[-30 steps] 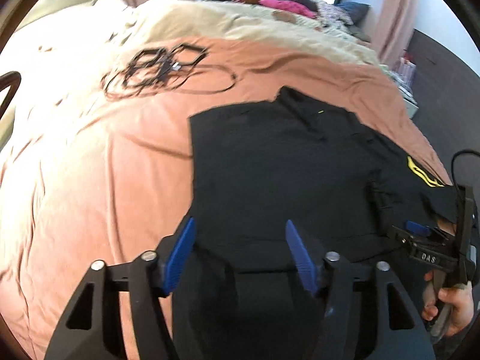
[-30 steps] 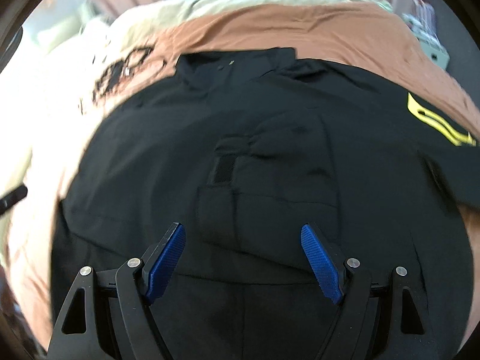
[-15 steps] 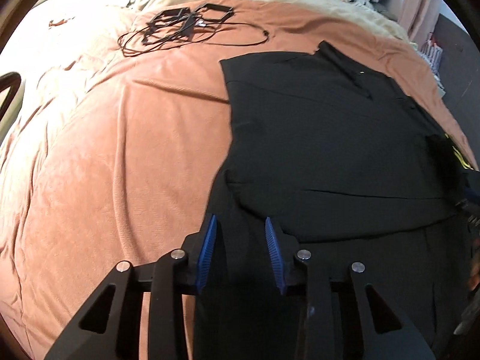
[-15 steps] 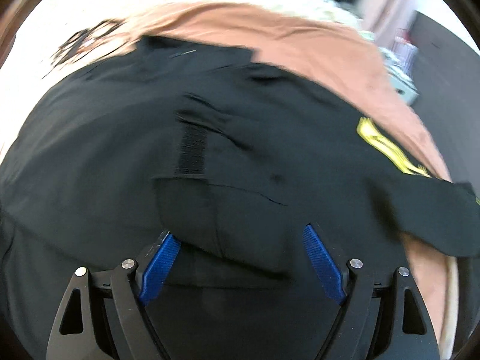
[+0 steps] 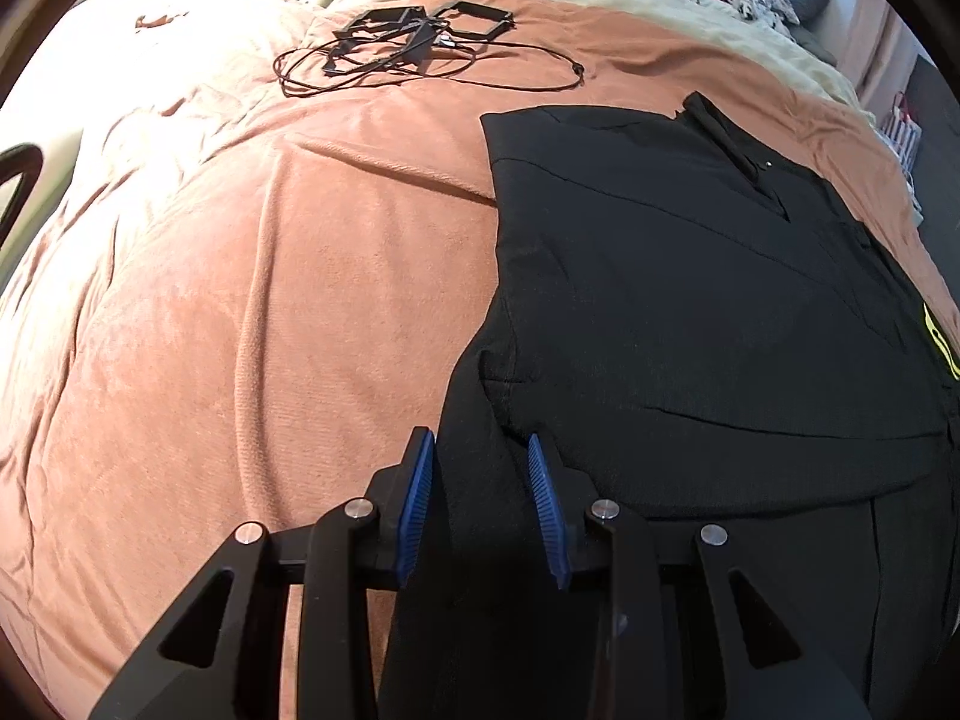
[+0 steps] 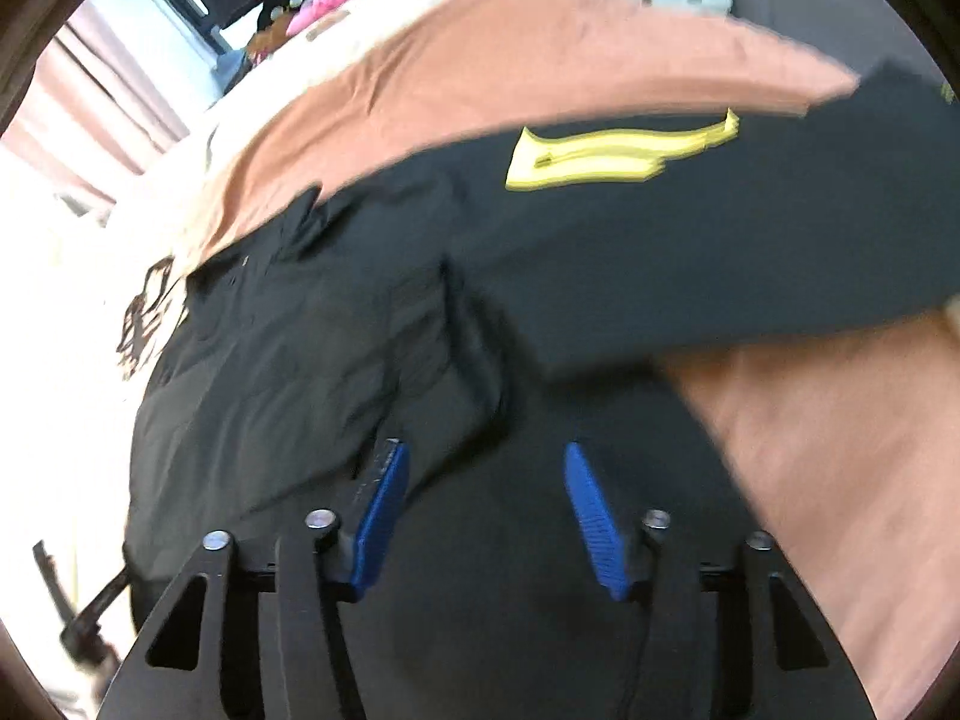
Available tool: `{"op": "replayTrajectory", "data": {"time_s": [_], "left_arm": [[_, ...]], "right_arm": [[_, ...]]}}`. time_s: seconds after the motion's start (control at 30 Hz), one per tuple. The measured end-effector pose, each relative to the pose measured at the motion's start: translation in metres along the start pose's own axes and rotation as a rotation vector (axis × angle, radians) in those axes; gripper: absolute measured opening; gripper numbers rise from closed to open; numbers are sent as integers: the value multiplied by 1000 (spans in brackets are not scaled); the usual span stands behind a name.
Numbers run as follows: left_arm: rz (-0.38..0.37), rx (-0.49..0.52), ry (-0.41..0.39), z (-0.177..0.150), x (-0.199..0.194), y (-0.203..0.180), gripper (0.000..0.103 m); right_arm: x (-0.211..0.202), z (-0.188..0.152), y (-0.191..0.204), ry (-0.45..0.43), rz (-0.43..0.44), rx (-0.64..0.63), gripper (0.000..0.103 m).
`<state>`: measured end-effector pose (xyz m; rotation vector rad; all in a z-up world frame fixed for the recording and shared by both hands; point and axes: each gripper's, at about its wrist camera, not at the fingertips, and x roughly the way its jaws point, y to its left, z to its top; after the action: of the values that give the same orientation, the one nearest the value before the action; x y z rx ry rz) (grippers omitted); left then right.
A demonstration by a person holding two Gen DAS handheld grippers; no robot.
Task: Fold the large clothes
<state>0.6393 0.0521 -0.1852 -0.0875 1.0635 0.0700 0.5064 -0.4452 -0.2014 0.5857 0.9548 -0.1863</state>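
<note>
A black shirt (image 5: 690, 312) lies spread on the bed's rust-coloured blanket (image 5: 270, 330), filling the right half of the left wrist view; its long axis runs from the bottom centre toward the upper right, collar at the far end. The left gripper (image 5: 480, 501) sits at bottom centre, jaws narrowed with a strip of the shirt's near left edge between them, whether pinched I cannot tell. A tangle of black cables (image 5: 414, 48) lies at top centre. The blurred right wrist view shows the right gripper (image 6: 486, 516), jaws wide, over black cloth below a yellow patch (image 6: 618, 156).
</note>
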Motion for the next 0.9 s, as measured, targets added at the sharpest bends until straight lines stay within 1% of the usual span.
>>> {"op": "replayTrajectory", "data": {"time_s": [0.07,0.1,0.13,0.17,0.2,0.23,0.27,0.33,0.4,0.5,0.6,0.73,0.8,0.83,0.87,0.9], "left_arm": [[14,20,3,0,2,-4,34],[23,35,2,1,3,-5,34],[30,40,-1,2,3,-6,34],[27,36,-1,3,4,-5,34],[18,24,1,5,5,-3,34],[15,14,1,6,7,-2,34],[14,7,3,7,9,-1,30],[6,-13,10,10,14,2,27],[0,-30,10,13,19,3,27],[6,-18,6,17,23,-2,27],[-4,-23,5,22,26,-4,27],[-13,-37,6,26,26,-6,26],[-25,-56,6,28,20,-5,26],[-36,-66,-1,28,16,-5,27],[-44,-78,-7,29,11,-4,27],[-48,-88,-10,29,8,-4,27]], "right_arm": [[7,-7,1,25,19,11,38],[12,-8,1,39,39,24,35],[18,-7,2,46,59,34,30],[25,-6,3,59,94,47,25],[31,-6,5,65,112,49,23],[35,-5,8,64,129,46,19],[37,-7,11,58,131,41,14],[44,0,17,46,130,25,13],[51,7,20,28,147,23,12],[62,18,27,10,152,16,10],[65,27,28,-11,147,13,10],[67,32,30,-12,128,-1,11],[62,32,31,-8,114,-8,20],[56,33,32,-21,106,-12,41],[53,34,33,-32,108,-12,69],[45,34,32,-57,110,-9,81]]}}
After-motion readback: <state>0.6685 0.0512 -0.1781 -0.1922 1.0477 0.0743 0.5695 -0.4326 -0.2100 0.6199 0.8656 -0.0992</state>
